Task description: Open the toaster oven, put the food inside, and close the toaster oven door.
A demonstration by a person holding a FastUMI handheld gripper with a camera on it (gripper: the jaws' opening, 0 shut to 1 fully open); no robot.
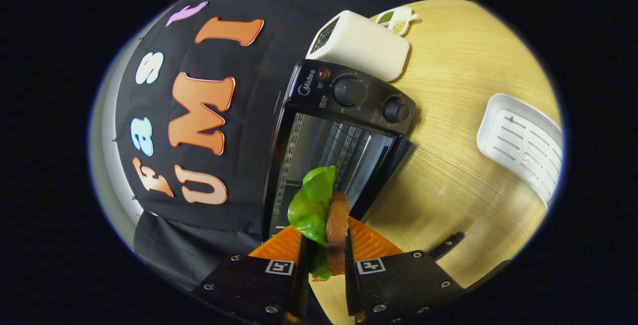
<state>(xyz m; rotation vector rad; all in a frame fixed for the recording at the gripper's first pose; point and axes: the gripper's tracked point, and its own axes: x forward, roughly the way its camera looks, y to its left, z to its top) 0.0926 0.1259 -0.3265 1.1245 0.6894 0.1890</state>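
We see a light wooden table (463, 115) with a fine straight grain, lit brightly enough to shine in places. Behind it hangs a black cloth wall (249, 130), creased near its lower edge. Beyond the cloth's far side, we make out a pale strip of plain wall (107, 135), softly lit.

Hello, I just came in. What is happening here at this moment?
A person is using handheld tongs to load a toaster oven. The tongs are shut on a sandwich, a slice of bread with green lettuce, held on edge between the two fingers. The oven stands just ahead on the wooden table with its door open, so the rack inside is visible. The food is not inside yet. A white tray and a white container also stand on the table.
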